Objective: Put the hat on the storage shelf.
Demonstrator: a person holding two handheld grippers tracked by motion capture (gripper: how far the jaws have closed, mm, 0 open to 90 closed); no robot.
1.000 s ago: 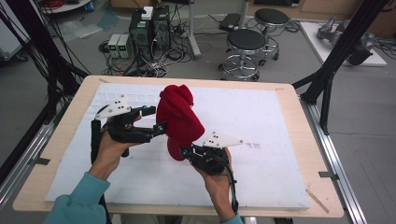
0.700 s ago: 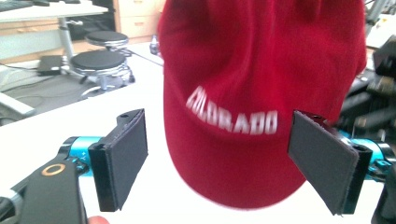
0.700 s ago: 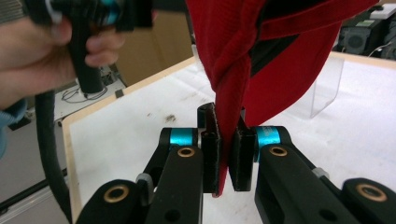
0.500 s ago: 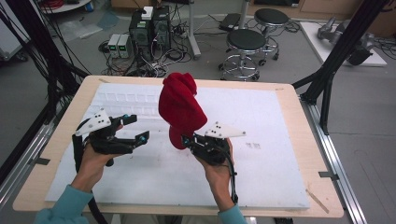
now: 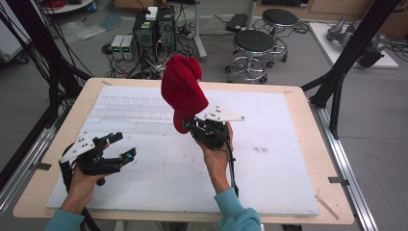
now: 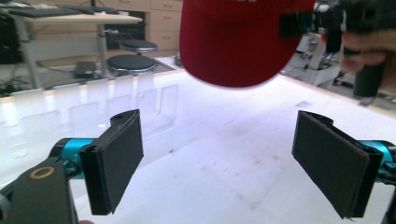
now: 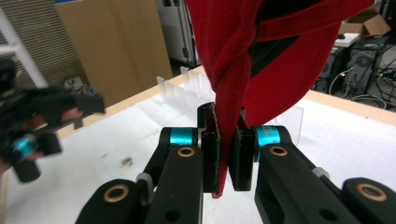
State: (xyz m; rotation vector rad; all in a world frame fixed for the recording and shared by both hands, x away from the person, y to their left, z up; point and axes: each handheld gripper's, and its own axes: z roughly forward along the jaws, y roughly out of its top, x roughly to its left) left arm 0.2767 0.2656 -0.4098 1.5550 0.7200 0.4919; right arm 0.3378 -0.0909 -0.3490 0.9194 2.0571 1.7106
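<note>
High view: a person stands at a wooden worktop [image 5: 308, 125] covered by a white mat [image 5: 269, 178], holding a gripper in each hand. The right gripper [image 5: 188, 124] sits near the middle of the worktop, raised off the mat, and its jaws are clamped on the lower edge of a red cap [image 5: 182, 90], which stands up above it in the air. The left gripper [image 5: 122, 147] is well apart from the cap, over the mat's near left part, with its jaws spread wide and nothing between them. A row of clear dividers [image 5: 127, 101] stands along the mat's far left side. Two stools [image 5: 254, 45] and computer boxes [image 5: 155, 29] stand on the floor beyond the worktop.

Right gripper view: the two black jaws are pressed together on a fold of the cap's red cloth [image 7: 243, 60], which rises out of the top of the picture.

Left gripper view: the two padded jaws stand far apart over the bare mat, and the cap [image 6: 238, 42] hangs ahead and above them, held from the right by the other gripper [image 6: 299, 23].
</note>
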